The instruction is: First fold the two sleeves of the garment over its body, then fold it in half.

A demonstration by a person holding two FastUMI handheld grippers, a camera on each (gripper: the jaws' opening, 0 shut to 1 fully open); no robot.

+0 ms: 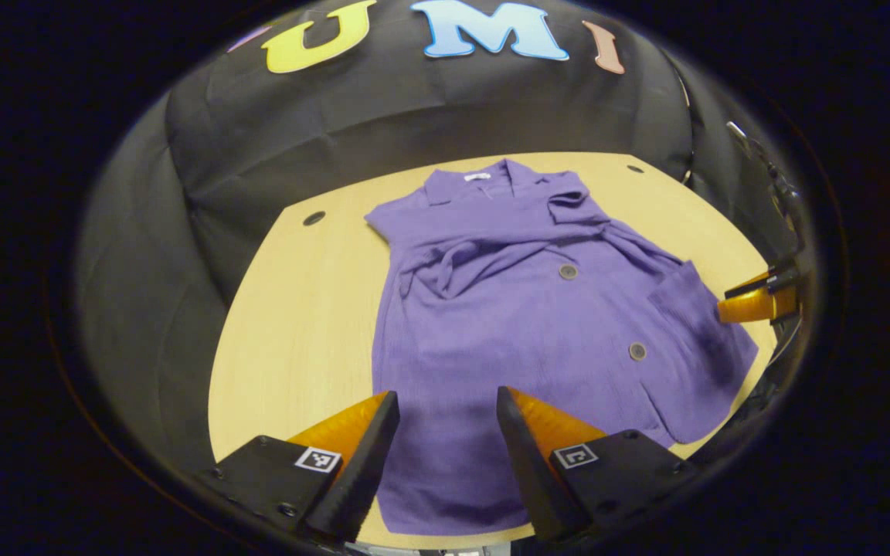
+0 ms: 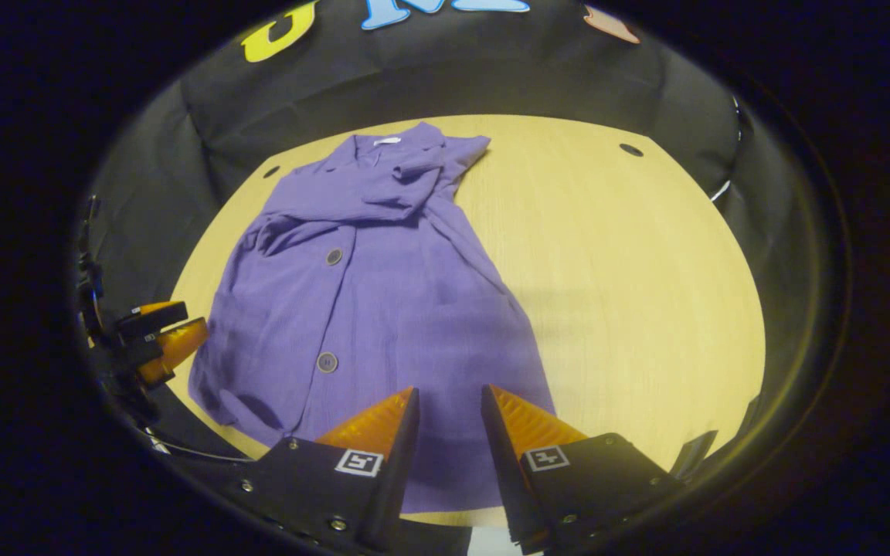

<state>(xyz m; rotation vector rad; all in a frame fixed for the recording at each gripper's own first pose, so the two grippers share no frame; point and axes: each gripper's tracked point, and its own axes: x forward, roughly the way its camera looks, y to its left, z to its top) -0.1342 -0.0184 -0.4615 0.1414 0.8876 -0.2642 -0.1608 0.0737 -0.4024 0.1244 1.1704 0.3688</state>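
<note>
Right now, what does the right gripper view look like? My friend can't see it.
A purple shirt lies flat on a tan table, collar at the far end, both sleeves folded across its chest. The right gripper hangs open over the near hem. The left gripper shows at the table's left edge.

hem: garment (image 1: 507, 324) near edge behind fingers (image 1: 360, 440) | sleeve ends: perhaps tucked under folds

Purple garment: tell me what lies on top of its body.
Both sleeves lie folded and bunched across the chest of the purple garment, below the collar. Two buttons show lower down. What the sleeves cover cannot be seen.
</note>
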